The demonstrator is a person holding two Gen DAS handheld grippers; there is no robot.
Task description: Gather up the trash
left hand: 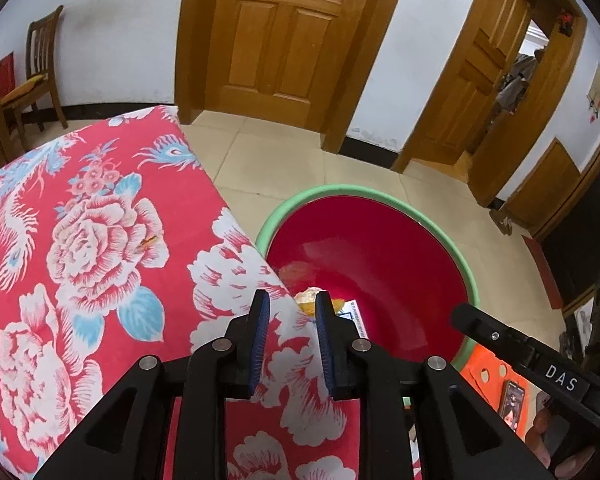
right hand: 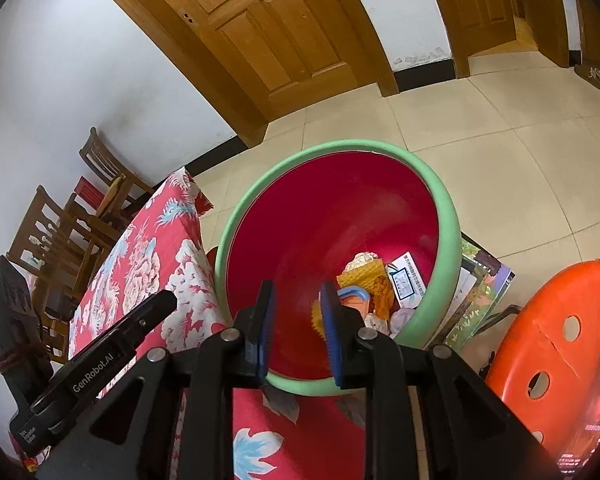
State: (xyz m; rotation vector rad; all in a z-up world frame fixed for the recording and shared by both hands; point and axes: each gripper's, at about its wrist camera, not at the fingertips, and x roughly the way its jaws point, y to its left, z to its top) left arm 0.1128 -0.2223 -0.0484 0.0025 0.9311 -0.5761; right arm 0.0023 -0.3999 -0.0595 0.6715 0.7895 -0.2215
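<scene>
A: Where are the edges found, and what room is left?

B: The table corner, covered by the floral tablecloth [left hand: 100, 240], is seen just beside the green rim of the red bin [left hand: 364, 190]. Bare tiled floor [left hand: 260, 152] is left beyond the bin toward the wooden door [left hand: 284, 40]. An orange stool [right hand: 560, 320] is placed close on the bin's right, with a phone [right hand: 596, 400] laid on it; wooden chairs [right hand: 60, 232] are seen past the table's far end.

A: How are the claws held?

B: The left gripper [left hand: 292, 320] is held above the table corner, tilted down toward the bin, its blue pads apart with nothing between them. The right gripper [right hand: 298, 312] is held over the bin's near rim, pads likewise apart and unloaded.

A: And the trash?

B: The trash [right hand: 376, 280], crumpled wrappers and a printed paper, is seen lying at the bin's bottom.
</scene>
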